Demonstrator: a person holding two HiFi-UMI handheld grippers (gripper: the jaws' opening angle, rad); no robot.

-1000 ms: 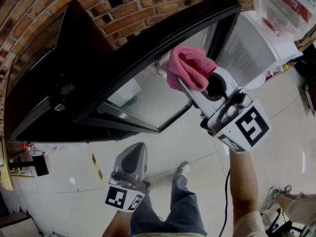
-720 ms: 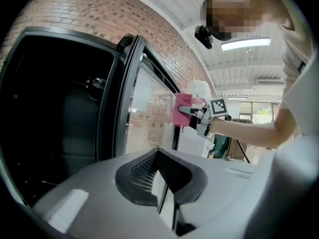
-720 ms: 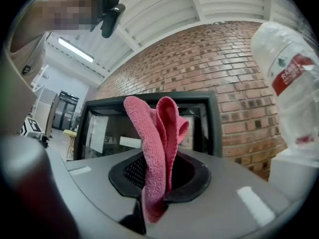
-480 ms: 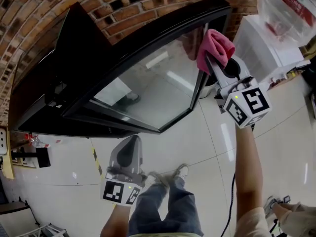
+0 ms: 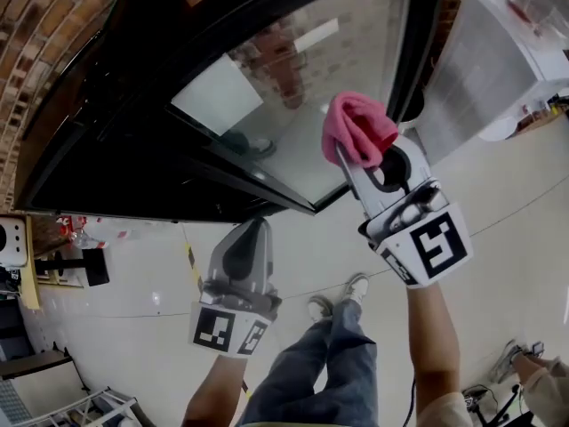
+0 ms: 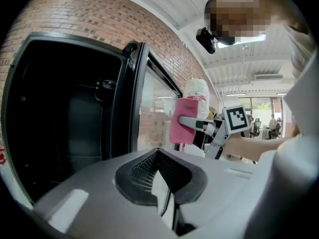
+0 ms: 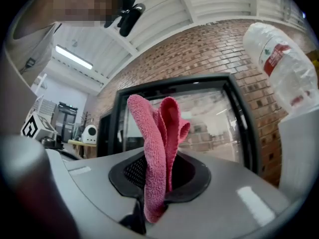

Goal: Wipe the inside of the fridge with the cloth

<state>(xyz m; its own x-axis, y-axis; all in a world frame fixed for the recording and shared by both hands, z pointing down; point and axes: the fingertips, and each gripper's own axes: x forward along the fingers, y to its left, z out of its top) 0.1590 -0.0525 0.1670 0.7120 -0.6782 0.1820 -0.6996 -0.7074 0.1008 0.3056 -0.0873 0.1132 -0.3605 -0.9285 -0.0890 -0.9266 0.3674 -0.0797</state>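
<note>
Pink cloth (image 5: 358,128) pinched in R gripper (image 5: 353,156) by glass fridge door (image 5: 293,105); L gripper (image 5: 255,228) jaws together, empty.

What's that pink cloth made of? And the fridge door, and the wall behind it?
The pink cloth looks like soft microfibre or terry: it has a fuzzy, looped surface and folds limply. The fridge door looks like clear glass, since it shows reflections. Its frame is glossy black, metal or plastic; I cannot tell which. The wall is rough reddish brick with pale mortar lines.
</note>
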